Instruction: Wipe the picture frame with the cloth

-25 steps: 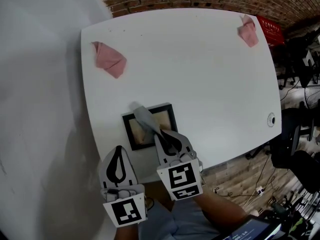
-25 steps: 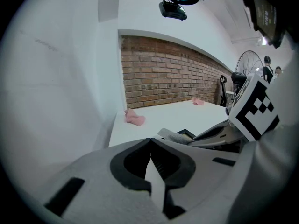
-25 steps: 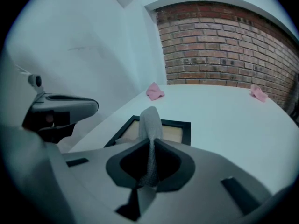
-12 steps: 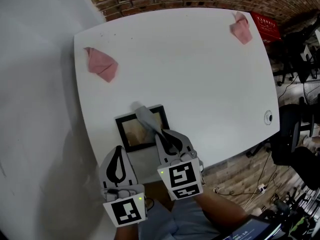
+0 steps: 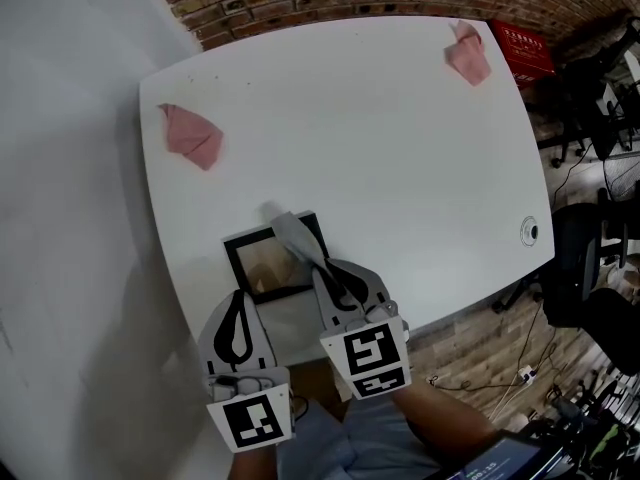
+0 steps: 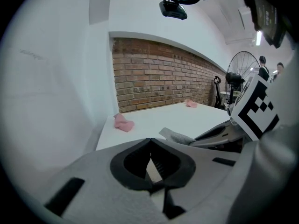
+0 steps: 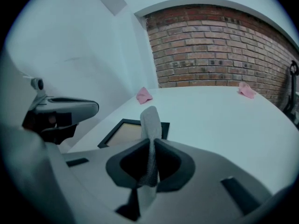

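A small black picture frame (image 5: 252,254) with a tan picture lies flat near the front left edge of the white table (image 5: 380,138). My right gripper (image 5: 322,268) is shut on a grey cloth (image 5: 293,234), whose free end sticks out over the frame's right part. In the right gripper view the grey cloth (image 7: 150,125) stands up between the jaws, with the frame (image 7: 126,130) just beyond. My left gripper (image 5: 237,296) hangs at the table's front edge, just short of the frame, jaws shut on nothing (image 6: 149,141).
A pink cloth (image 5: 190,136) lies at the table's far left and another pink cloth (image 5: 466,56) at its far right corner. A round cable hole (image 5: 529,231) sits near the right edge. A brick wall runs behind the table; office chairs and cables are to the right.
The head view has shifted, so table and frame sit further left and higher in the picture. Both grippers stay where they were; the cloth still hangs over the frame.
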A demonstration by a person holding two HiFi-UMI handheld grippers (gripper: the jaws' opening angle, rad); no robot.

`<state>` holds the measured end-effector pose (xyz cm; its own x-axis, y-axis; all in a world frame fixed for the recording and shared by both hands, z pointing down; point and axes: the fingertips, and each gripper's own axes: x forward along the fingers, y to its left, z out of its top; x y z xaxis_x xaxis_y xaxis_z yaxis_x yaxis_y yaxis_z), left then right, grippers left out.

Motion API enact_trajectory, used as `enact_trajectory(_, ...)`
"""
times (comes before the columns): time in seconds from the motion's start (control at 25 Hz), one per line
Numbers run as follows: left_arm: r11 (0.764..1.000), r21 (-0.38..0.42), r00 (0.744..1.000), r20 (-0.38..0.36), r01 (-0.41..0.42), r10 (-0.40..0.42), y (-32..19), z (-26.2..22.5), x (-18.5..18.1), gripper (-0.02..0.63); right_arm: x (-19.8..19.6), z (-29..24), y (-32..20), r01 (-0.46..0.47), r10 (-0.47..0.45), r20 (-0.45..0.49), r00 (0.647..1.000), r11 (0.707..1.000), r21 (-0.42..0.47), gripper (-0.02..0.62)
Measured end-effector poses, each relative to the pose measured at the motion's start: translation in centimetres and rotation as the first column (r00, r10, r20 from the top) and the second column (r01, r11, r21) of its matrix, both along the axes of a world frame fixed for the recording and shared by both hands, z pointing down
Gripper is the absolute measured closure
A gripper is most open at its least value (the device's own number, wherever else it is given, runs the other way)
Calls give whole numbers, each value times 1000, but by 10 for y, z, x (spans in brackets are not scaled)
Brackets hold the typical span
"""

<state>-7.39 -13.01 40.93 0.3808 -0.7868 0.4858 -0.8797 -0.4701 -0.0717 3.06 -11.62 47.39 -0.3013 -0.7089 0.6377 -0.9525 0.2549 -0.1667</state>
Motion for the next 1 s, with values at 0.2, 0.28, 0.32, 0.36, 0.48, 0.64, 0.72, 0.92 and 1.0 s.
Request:
enact_trajectory(0.2,1000,20,1000,-5,-8,8,4,-10,8,597,11,-12,2,-16,16,-12,1000,1000,27,563)
enact_trajectory(0.28,999,34,1000,-10,-7,7,5,-17,10,597,14,-19,2,-18,19,-17,1000,999,40,563)
enact_trajectory(0.32,999,41,1000,-13,-6,7,6,-20,11,597,15,-22,1,-18,19,-20,1000,999,48,563)
enact_trajectory(0.36,999,47,1000,-16,-4,5,6,-23,11,597,15,-26,1,-17,18,-24,1000,998,55,563)
enact_trajectory(0.48,998,68,1000,-24,8,-6,9,-33,9,597,14,-39,0,-4,7,-33,999,997,78,563)
enact_trajectory(0.64,995,95,999,-29,29,-27,10,-47,2,597,7,-54,-4,22,-17,-42,999,994,107,563)
enact_trajectory(0.72,994,104,999,-30,46,-43,11,-52,-6,597,1,-60,-8,37,-31,-46,998,992,121,563)
enact_trajectory(0.92,989,109,995,-24,100,-98,10,-59,-34,597,-23,-72,-18,79,-73,-46,996,987,141,563)
enact_trajectory(1.0,987,108,993,-20,119,-117,10,-59,-44,597,-33,-72,-22,95,-90,-46,995,985,143,563)
